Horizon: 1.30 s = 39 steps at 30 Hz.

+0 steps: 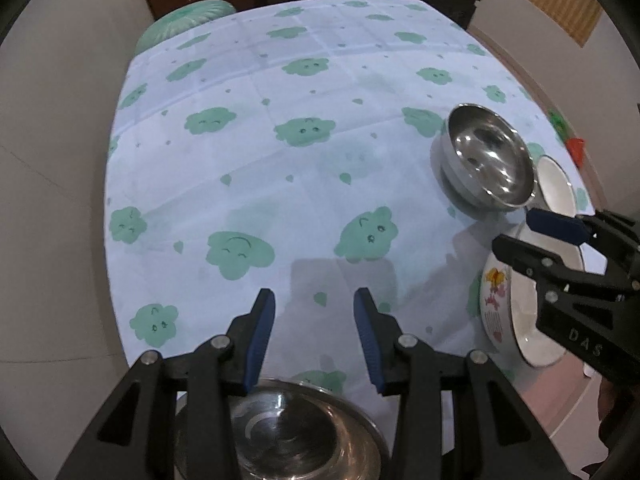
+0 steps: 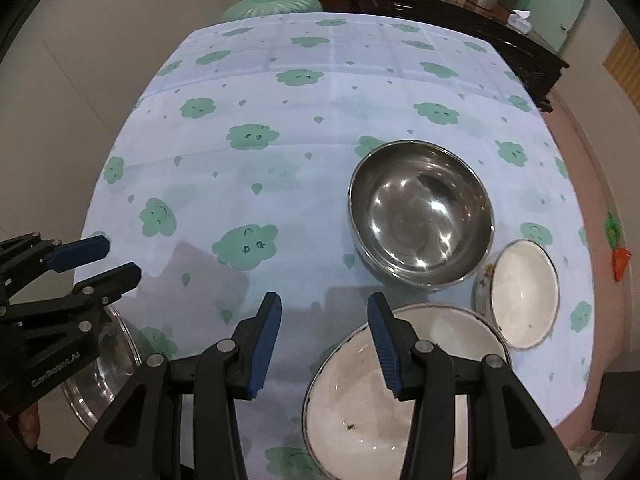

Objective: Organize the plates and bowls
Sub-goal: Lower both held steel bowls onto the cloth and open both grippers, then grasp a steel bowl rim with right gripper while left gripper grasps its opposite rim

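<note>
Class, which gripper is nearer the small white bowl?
Right. The right gripper hovers just left of the small white bowl, over the large white bowl; the left gripper is farther left.

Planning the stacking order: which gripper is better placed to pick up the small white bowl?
Right. The right gripper hangs open over the large white bowl, beside the small white bowl; the left gripper is over a steel dish.

Round tabletop, reddish rim, under pale blue cloth with green cloud faces. On cloth: steel bowl right of centre; small white bowl just beside it, tilted; large white bowl at near edge; steel plate near left.
</note>
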Available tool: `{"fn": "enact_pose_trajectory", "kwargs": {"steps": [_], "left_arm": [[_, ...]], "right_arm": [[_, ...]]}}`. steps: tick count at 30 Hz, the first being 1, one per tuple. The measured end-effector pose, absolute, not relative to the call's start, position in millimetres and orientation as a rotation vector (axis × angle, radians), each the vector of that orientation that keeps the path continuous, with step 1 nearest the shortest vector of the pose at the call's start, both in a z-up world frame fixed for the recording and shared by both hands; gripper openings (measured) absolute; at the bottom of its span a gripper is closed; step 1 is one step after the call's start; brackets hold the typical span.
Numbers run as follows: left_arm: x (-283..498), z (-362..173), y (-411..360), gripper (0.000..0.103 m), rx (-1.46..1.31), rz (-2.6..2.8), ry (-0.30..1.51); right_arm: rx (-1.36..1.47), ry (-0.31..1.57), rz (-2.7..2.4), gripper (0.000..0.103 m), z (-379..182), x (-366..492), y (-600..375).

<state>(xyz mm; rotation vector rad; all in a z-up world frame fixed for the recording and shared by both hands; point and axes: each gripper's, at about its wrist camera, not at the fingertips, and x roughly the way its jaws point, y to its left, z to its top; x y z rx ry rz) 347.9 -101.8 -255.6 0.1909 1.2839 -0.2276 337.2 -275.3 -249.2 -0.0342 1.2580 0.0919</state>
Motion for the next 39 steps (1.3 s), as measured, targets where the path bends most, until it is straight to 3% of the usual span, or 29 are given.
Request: {"fn": "enact_pose_trajectory", "kwargs": {"steps": [39], "left_arm": [[412, -263, -239, 0.043, 0.231, -0.195, 1.292]], "right_arm": [[-0.066, 1.217, 0.130, 0.048, -251, 412, -396]]}}
